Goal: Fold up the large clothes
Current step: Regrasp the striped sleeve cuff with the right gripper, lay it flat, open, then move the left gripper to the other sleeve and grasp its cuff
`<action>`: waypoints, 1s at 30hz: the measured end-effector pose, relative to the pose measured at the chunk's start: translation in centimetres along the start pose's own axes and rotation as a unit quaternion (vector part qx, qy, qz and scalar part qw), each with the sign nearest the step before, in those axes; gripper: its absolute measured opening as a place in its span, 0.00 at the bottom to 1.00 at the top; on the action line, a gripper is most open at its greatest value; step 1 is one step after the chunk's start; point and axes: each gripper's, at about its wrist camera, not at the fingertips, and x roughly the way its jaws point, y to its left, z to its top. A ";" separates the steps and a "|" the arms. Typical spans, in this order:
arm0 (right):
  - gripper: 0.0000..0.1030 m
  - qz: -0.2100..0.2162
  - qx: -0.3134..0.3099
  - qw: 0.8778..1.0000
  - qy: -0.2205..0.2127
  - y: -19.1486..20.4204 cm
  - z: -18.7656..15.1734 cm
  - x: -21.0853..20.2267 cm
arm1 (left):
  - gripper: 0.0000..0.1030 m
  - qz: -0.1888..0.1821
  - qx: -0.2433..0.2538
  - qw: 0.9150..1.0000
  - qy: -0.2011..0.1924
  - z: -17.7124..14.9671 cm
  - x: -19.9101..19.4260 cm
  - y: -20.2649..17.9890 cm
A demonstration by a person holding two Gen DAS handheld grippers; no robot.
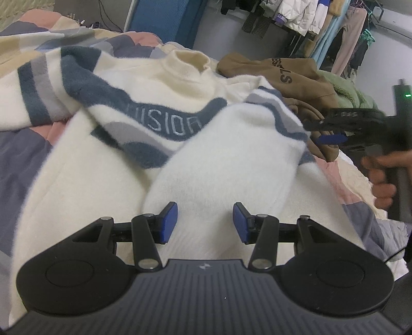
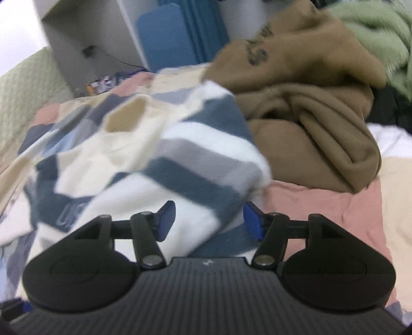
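Observation:
A cream sweater (image 1: 180, 85) with blue and grey stripes lies spread on the bed. Both sleeves are folded in over its chest. My left gripper (image 1: 205, 223) is open, hovering just above the white cuff end of the right sleeve (image 1: 219, 165), holding nothing. My right gripper (image 2: 208, 221) is open, its jaws standing either side of the striped shoulder part of that sleeve (image 2: 195, 159) without closing on it. It also shows in the left wrist view (image 1: 332, 139), held in a hand at the sweater's right edge.
A brown hoodie (image 1: 283, 74) and a green fleece (image 1: 347, 92) are piled at the sweater's right; the hoodie (image 2: 309, 103) sits just beyond my right gripper. A patchwork quilt (image 1: 23, 149) covers the bed. A clothes rack (image 1: 322, 23) stands behind.

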 end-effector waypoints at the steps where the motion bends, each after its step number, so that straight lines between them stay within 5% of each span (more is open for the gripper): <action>1: 0.59 0.007 -0.006 1.000 -0.006 0.7 -0.3 -0.7 | 0.52 0.000 -0.001 1.000 0.000 0.0 0.0 0.0; 9: 0.59 0.079 -0.080 0.993 -0.029 8.5 -3.6 -2.8 | 0.52 -0.003 -0.014 1.000 -0.020 0.2 -1.2 0.5; 17: 0.56 0.097 -0.128 0.987 0.019 12.3 -7.8 -1.0 | 0.52 0.012 -0.038 0.998 -0.050 1.3 -2.9 2.2; 23: 0.51 0.087 -0.144 0.985 0.039 12.7 -9.0 0.0 | 0.52 0.055 -0.064 0.994 -0.072 2.5 -4.3 5.5; 30: 0.43 0.096 -0.131 0.985 0.050 12.3 -9.1 -0.1 | 0.52 0.138 -0.088 0.979 -0.123 5.8 -6.9 11.9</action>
